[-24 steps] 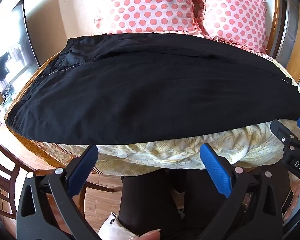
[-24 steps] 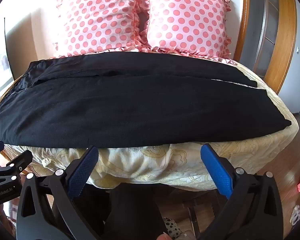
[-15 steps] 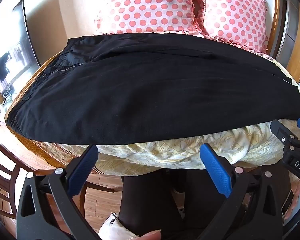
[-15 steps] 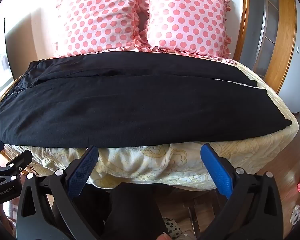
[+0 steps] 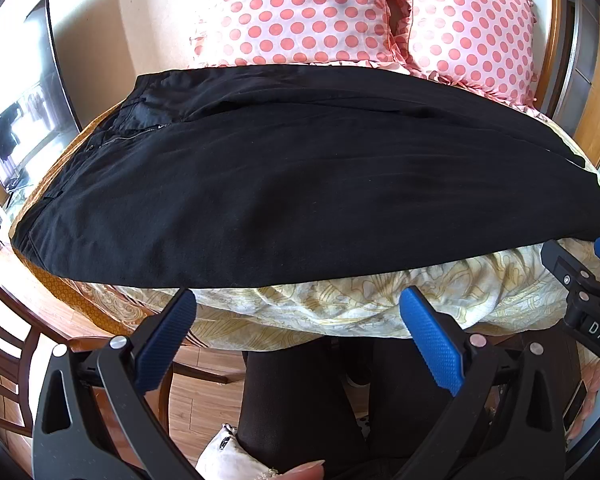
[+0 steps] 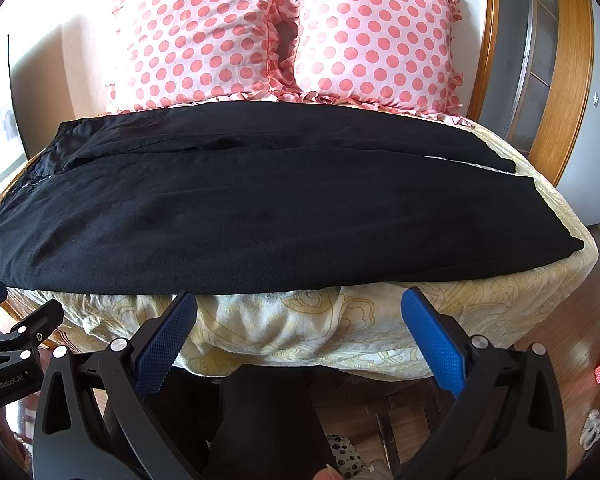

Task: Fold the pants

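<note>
Yellow bedspread (image 5: 340, 308) carried black pants (image 5: 300, 184) beyond our left gripper (image 5: 296, 332) and right gripper (image 6: 298, 332), both wide open, empty.

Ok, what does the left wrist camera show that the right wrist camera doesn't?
Only the left wrist view shows the zipper at the waist end of the black pants and a dark screen by the wall. Only the right wrist view shows both leg hems on the yellow bedspread. Both show the pants lying flat, two polka-dot pillows, and open, empty hand-held grippers.
</note>
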Action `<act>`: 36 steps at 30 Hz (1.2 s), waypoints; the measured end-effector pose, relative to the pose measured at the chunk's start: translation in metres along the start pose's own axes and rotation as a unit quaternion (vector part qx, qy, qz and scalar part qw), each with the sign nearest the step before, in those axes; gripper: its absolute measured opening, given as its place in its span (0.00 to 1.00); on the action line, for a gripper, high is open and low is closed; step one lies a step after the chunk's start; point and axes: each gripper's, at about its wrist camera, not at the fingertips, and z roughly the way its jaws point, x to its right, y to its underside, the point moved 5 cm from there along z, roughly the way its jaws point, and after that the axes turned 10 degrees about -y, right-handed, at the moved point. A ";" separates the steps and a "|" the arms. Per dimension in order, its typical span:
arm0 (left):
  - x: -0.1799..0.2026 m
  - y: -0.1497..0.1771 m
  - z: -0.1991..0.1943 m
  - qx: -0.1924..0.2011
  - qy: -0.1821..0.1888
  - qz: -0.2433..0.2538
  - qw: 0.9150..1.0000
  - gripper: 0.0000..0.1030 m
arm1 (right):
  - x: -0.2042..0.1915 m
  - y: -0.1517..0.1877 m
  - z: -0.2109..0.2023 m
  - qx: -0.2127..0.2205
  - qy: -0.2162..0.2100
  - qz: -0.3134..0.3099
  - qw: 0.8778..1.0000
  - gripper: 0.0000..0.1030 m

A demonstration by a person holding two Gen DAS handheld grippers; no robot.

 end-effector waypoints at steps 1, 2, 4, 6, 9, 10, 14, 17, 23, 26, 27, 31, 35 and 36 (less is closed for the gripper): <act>0.000 0.000 0.000 0.000 0.000 0.000 1.000 0.98 | 0.000 0.000 0.000 0.000 0.000 0.000 1.000 0.99; 0.000 0.000 0.000 0.000 0.001 0.000 1.000 0.98 | 0.000 0.000 0.000 0.000 0.000 0.000 1.000 0.99; 0.000 0.000 0.000 0.000 0.000 0.000 1.000 0.98 | 0.000 0.000 0.000 0.000 0.000 0.000 1.000 0.99; 0.000 0.000 0.000 0.000 0.001 0.000 1.000 0.98 | 0.000 0.000 0.000 0.000 0.000 0.000 1.000 0.99; 0.000 0.000 0.000 -0.001 0.000 0.000 1.000 0.98 | 0.000 0.000 0.001 0.000 0.000 0.000 1.000 0.99; 0.000 0.000 0.000 0.000 0.001 0.000 1.000 0.98 | 0.000 0.000 0.001 -0.001 -0.001 0.000 1.000 0.99; 0.000 0.000 0.000 -0.001 0.000 0.000 1.000 0.98 | 0.000 -0.001 0.001 -0.001 0.000 0.000 1.000 0.99; 0.000 0.000 0.000 -0.001 0.001 -0.001 1.000 0.98 | 0.001 -0.001 0.001 -0.001 0.000 0.000 1.000 0.99; 0.000 0.000 0.000 -0.002 0.001 0.000 1.000 0.98 | 0.001 -0.001 0.001 -0.001 0.000 0.000 1.000 0.99; -0.001 0.000 0.003 -0.002 0.001 0.000 1.000 0.98 | 0.001 -0.001 0.001 -0.001 0.000 0.000 1.000 0.99; -0.001 0.000 0.003 -0.002 0.001 0.000 1.000 0.98 | 0.001 -0.001 0.001 -0.001 0.000 0.000 1.000 0.99; -0.001 0.000 0.003 -0.003 0.002 0.000 1.000 0.98 | 0.001 -0.001 0.002 -0.001 0.000 0.000 1.000 0.99; 0.001 0.001 0.002 -0.003 0.002 0.000 1.000 0.98 | 0.001 -0.001 0.002 -0.001 0.000 0.000 1.000 0.99; 0.000 0.001 0.002 -0.003 0.002 0.000 1.000 0.98 | 0.001 -0.001 0.002 -0.001 0.000 0.000 1.000 0.99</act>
